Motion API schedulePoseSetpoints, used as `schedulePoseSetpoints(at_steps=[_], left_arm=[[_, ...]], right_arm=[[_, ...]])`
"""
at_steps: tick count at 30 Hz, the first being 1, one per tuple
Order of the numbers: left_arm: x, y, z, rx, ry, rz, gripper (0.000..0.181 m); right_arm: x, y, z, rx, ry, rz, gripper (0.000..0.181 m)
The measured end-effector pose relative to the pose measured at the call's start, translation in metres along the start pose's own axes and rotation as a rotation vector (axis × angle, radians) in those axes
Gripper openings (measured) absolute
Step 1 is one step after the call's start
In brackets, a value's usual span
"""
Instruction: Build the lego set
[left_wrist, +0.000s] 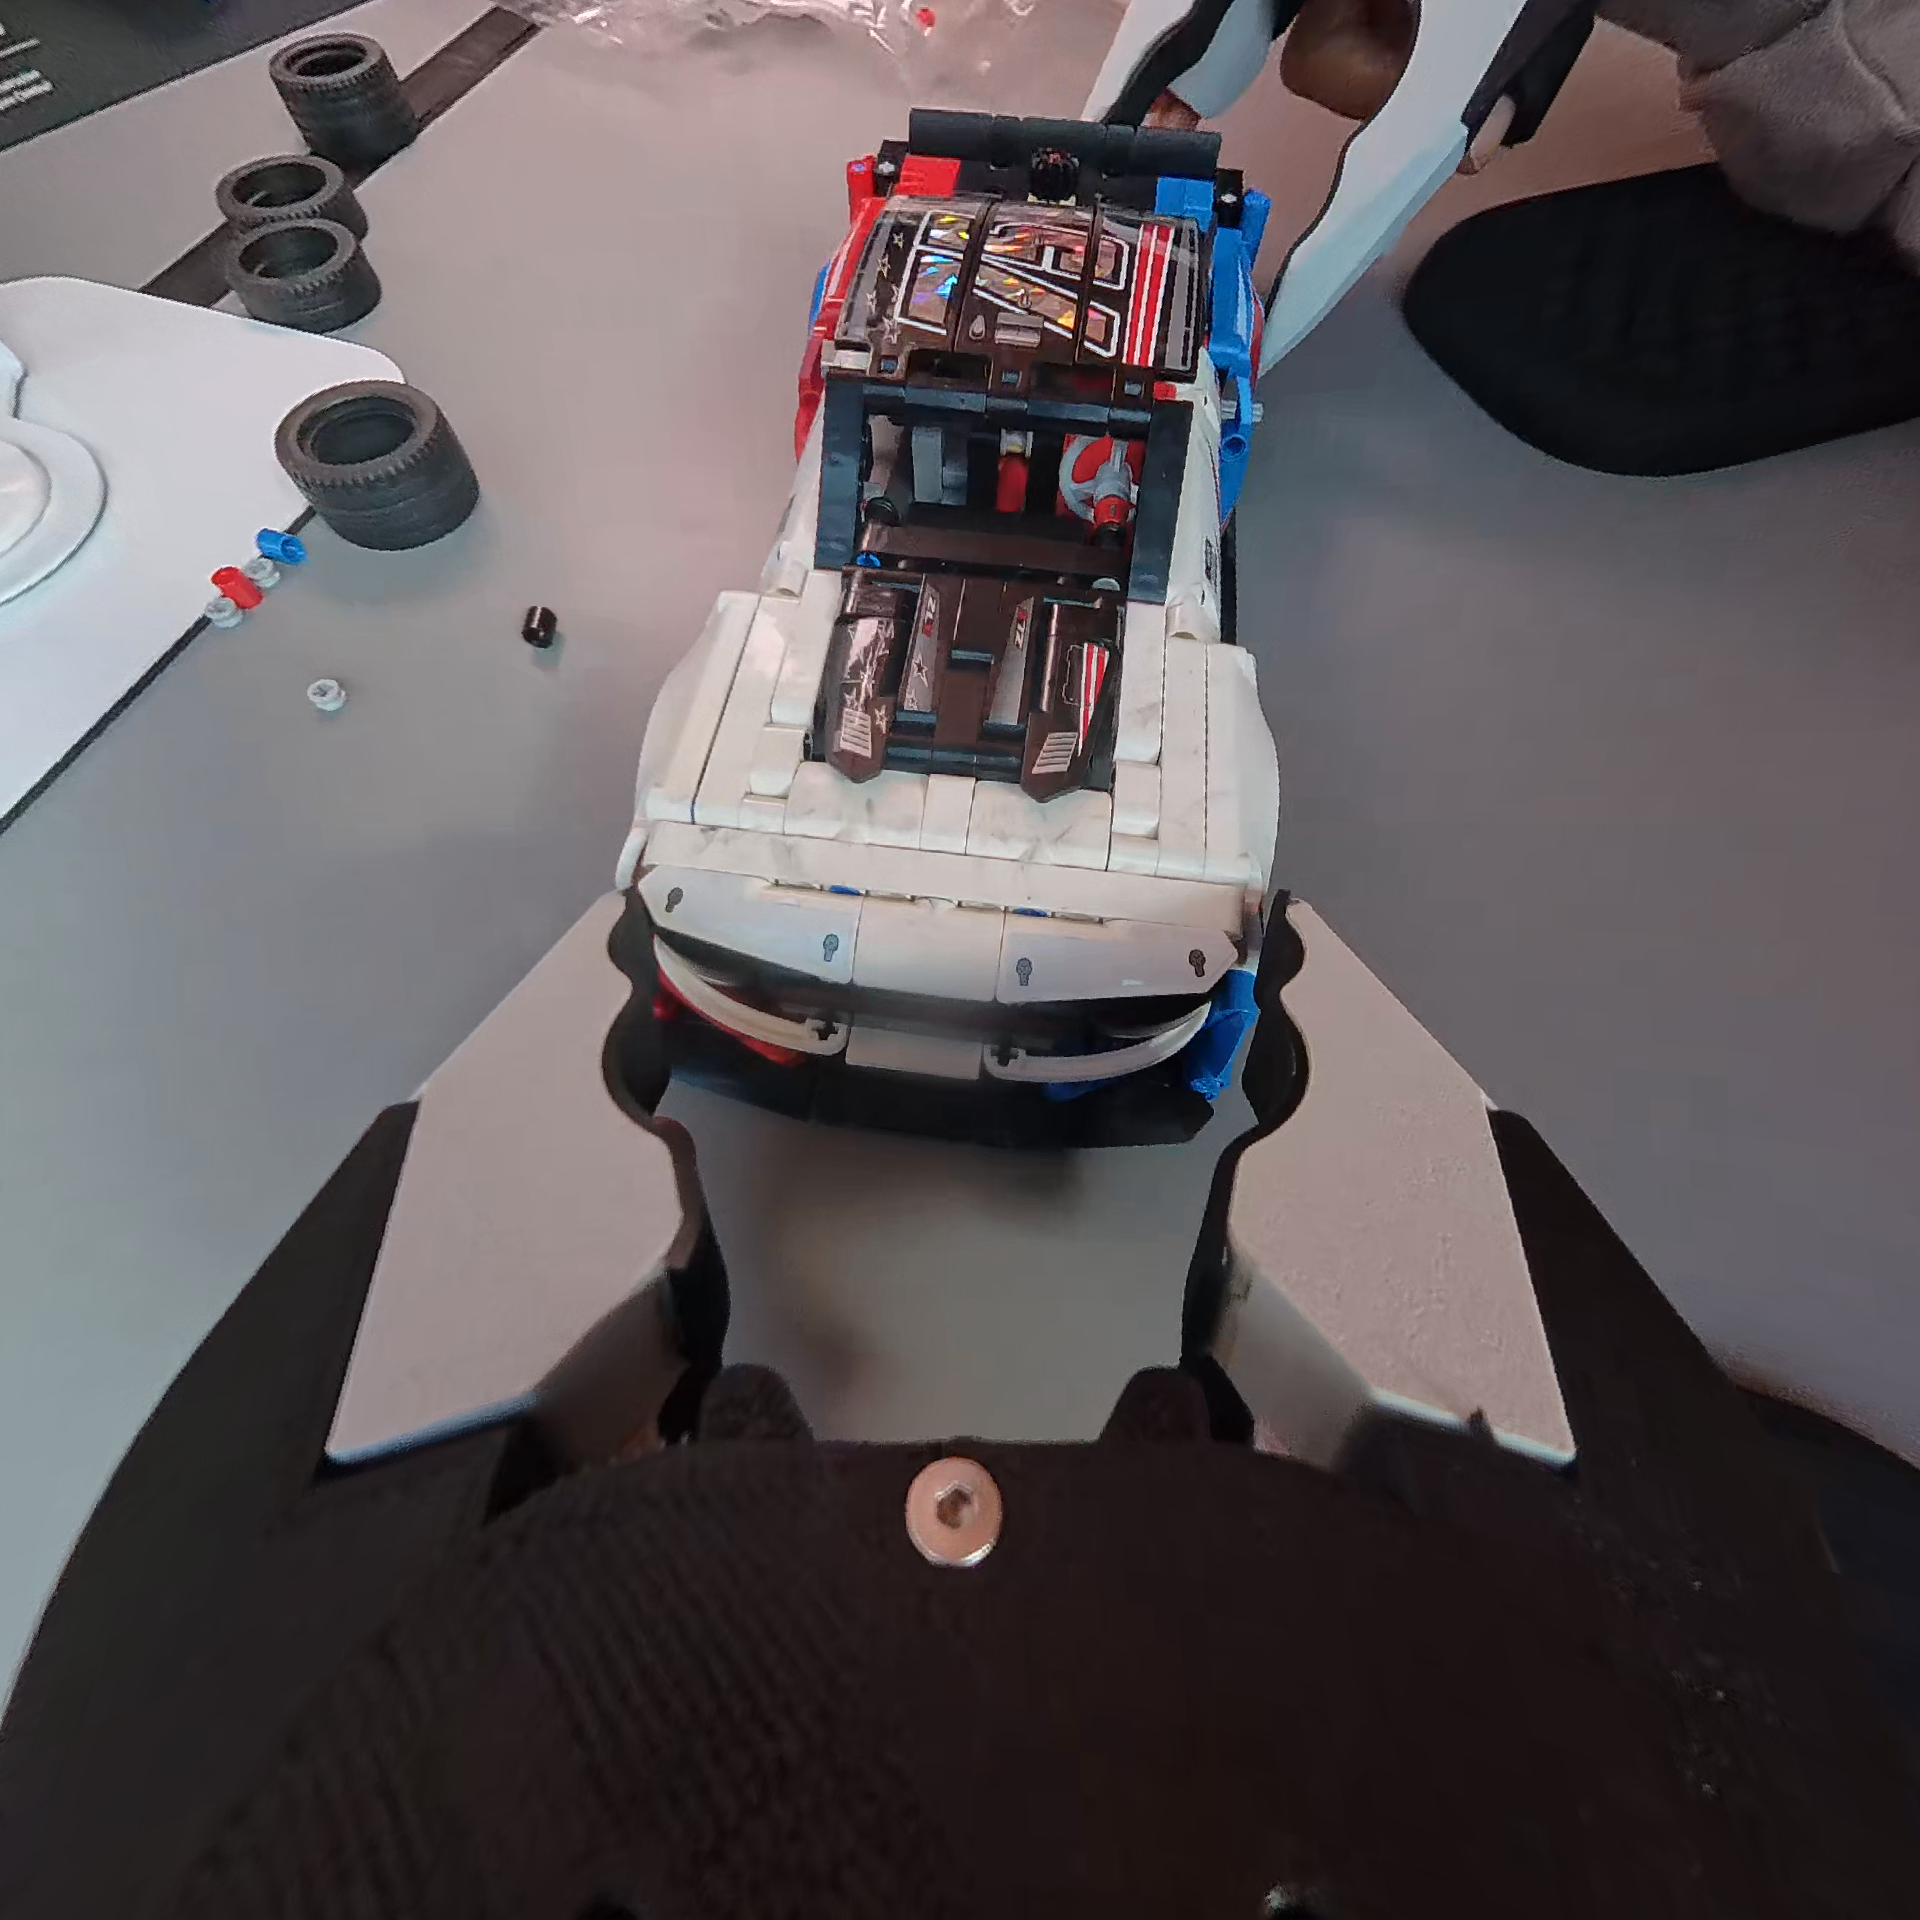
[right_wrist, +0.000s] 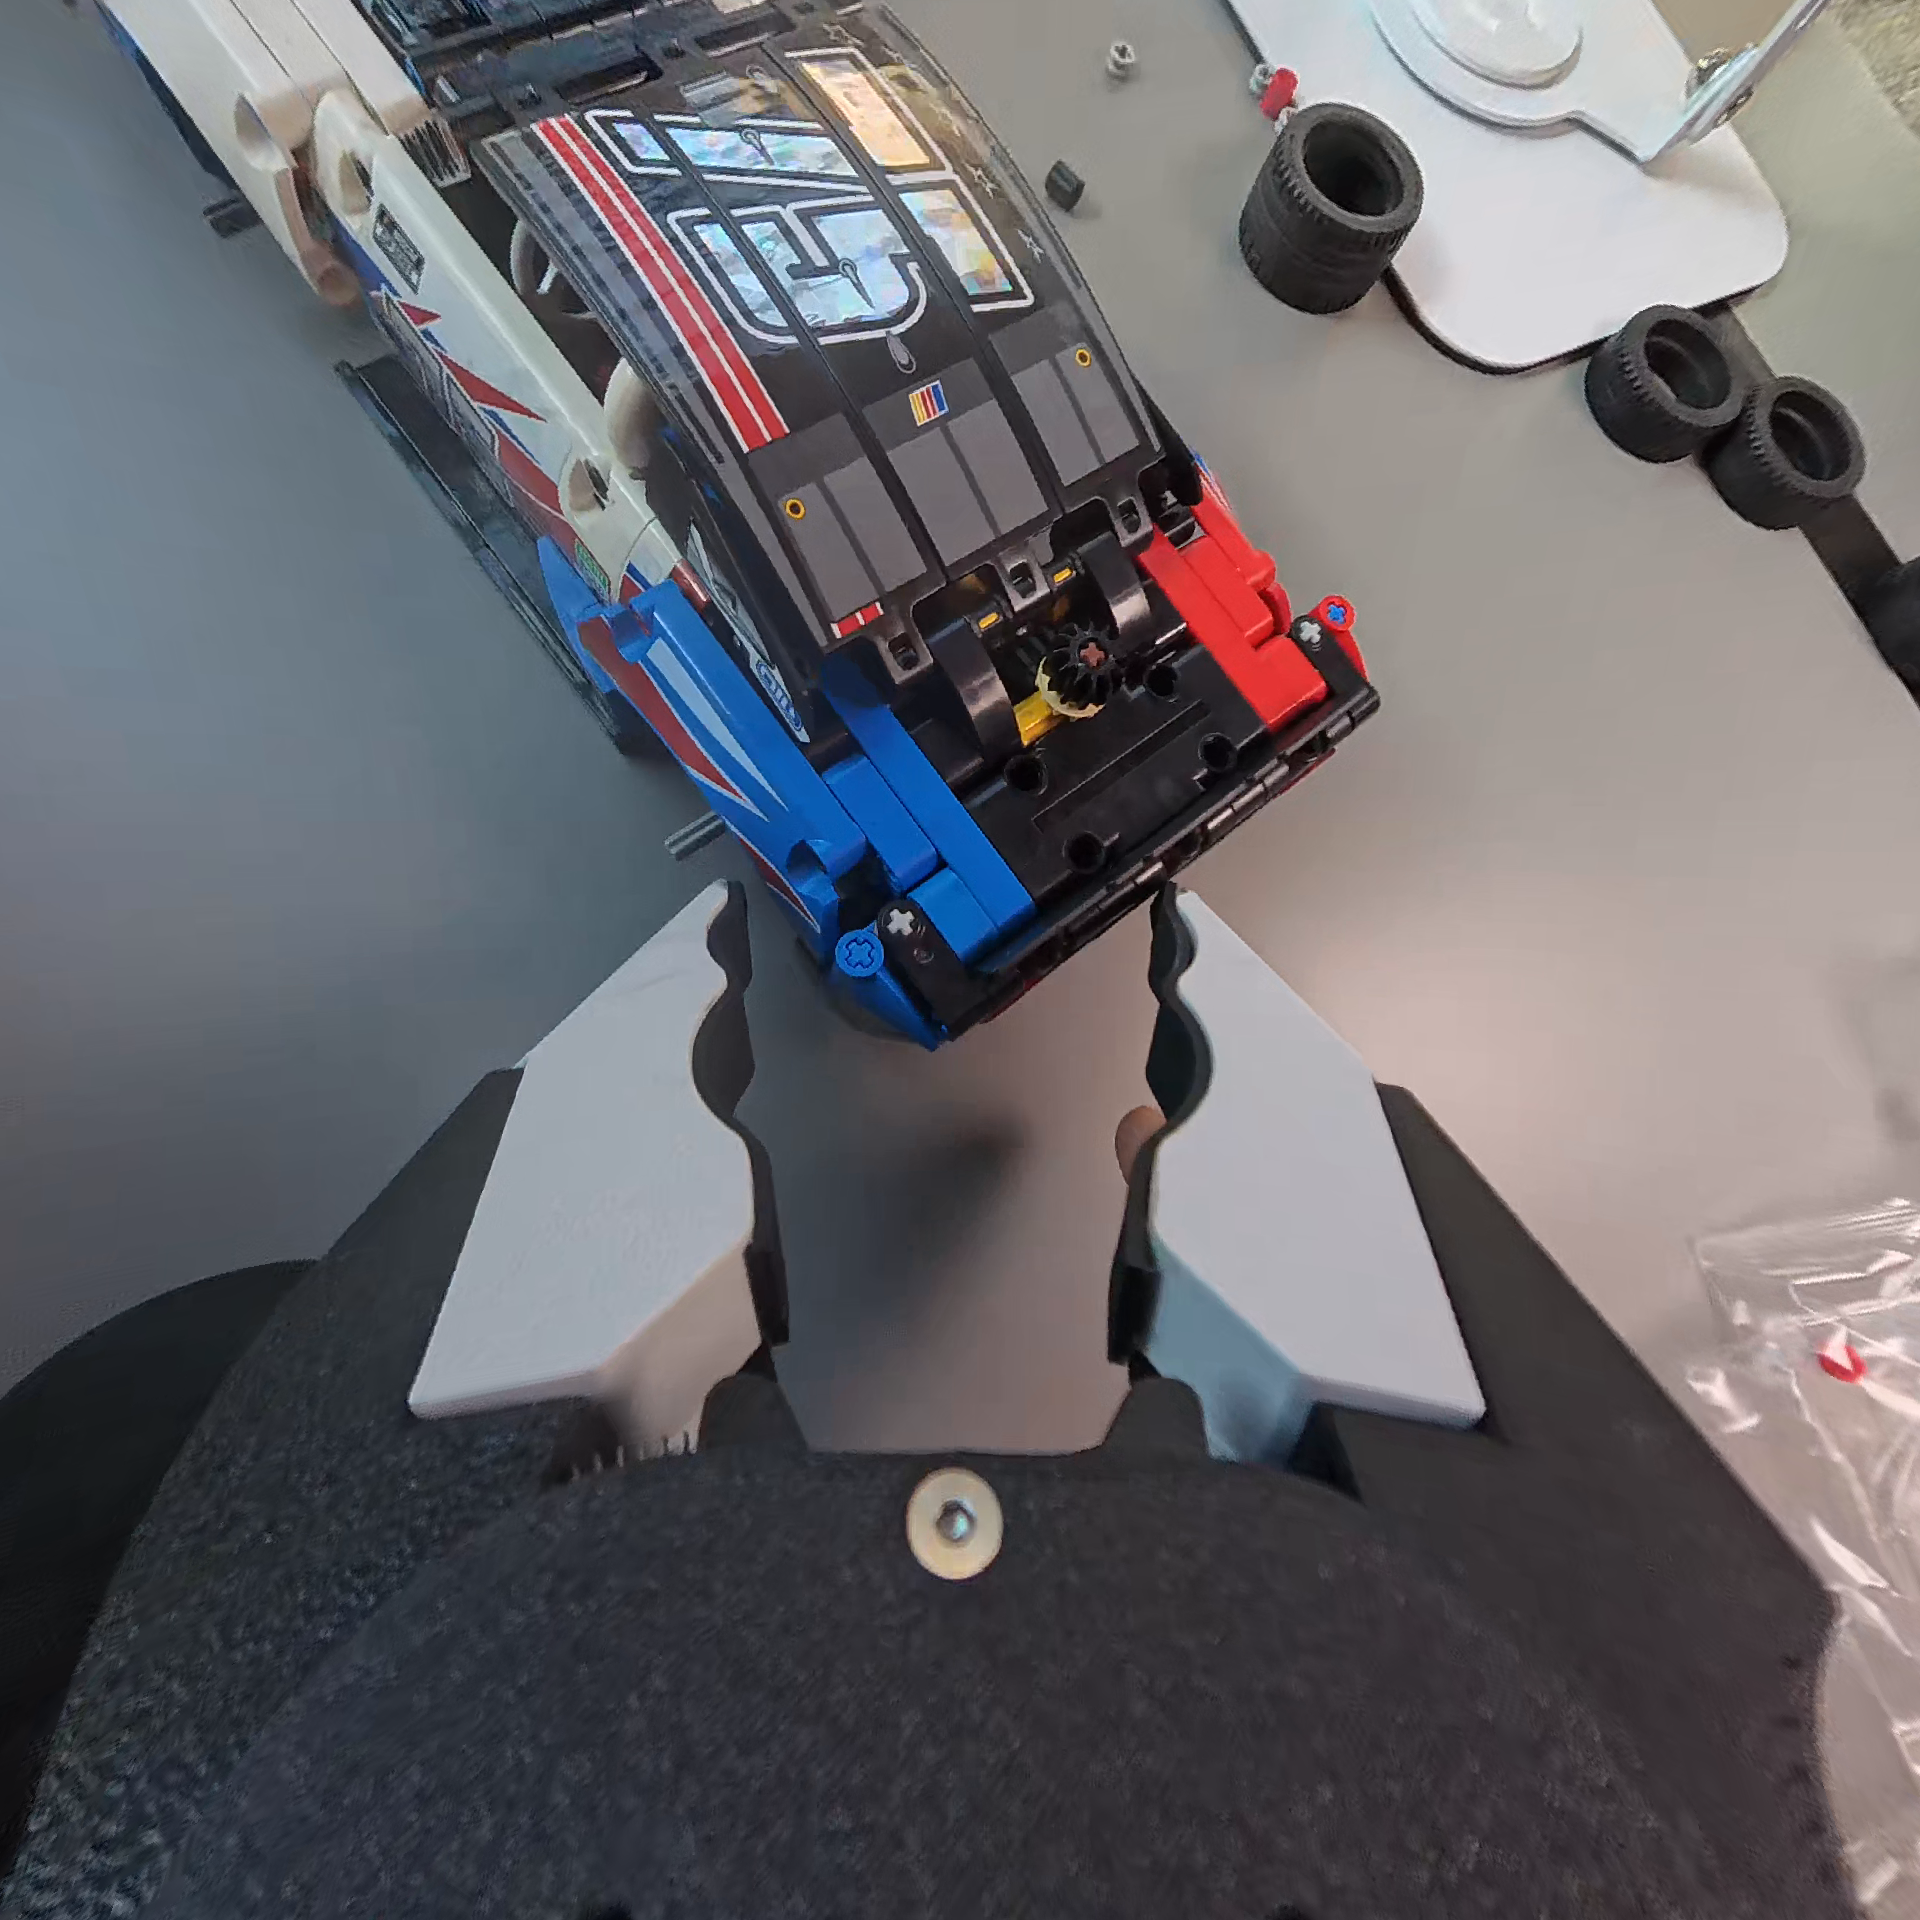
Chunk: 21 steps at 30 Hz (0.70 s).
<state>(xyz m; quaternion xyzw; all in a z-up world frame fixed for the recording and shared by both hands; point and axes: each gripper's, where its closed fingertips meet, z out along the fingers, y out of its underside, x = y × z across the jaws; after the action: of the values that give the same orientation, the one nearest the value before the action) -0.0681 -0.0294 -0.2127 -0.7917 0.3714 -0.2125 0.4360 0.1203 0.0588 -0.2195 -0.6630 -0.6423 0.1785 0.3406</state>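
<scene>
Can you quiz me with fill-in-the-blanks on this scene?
1. The left gripper fingers flank the car's ____ end.
2. The loose tyres number ____.
3. The right gripper holds ____.
4. The car's rear corners are red and ____.

Answers: front; four; nothing; blue

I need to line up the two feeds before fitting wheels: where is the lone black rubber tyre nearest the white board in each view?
Left wrist view: the lone black rubber tyre stands left of centre, overlapping the white board's edge, left of the car.
Right wrist view: upper right, at the white board's edge, right of the car's roof.
Shared landmark: the small black cylindrical pin on the grey table between tyre and car.
</scene>
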Motion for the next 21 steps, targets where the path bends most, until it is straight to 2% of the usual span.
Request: schedulePoseSetpoints(at_steps=[8, 11, 15, 21], left_arm=[[0.001, 0.000, 0.000, 0.006, 0.004, 0.005, 0.114], [0.000, 0.001, -0.001, 0.003, 0.001, 0.003, 0.114], [0.000, 0.004, -0.005, -0.006, 0.011, 0.009, 0.114], [-0.003, 0.005, -0.007, -0.001, 0.004, 0.008, 0.114]], right_arm=[[-0.001, -0.002, -0.001, 0.141, -0.037, 0.096, 0.071], [-0.003, -0.006, -0.003, 0.190, -0.099, 0.167, 0.074], [-0.008, -0.008, -0.007, 0.220, -0.161, 0.206, 0.069], [-0.005, -0.010, 0.000, 0.221, -0.104, 0.164, 0.071]])
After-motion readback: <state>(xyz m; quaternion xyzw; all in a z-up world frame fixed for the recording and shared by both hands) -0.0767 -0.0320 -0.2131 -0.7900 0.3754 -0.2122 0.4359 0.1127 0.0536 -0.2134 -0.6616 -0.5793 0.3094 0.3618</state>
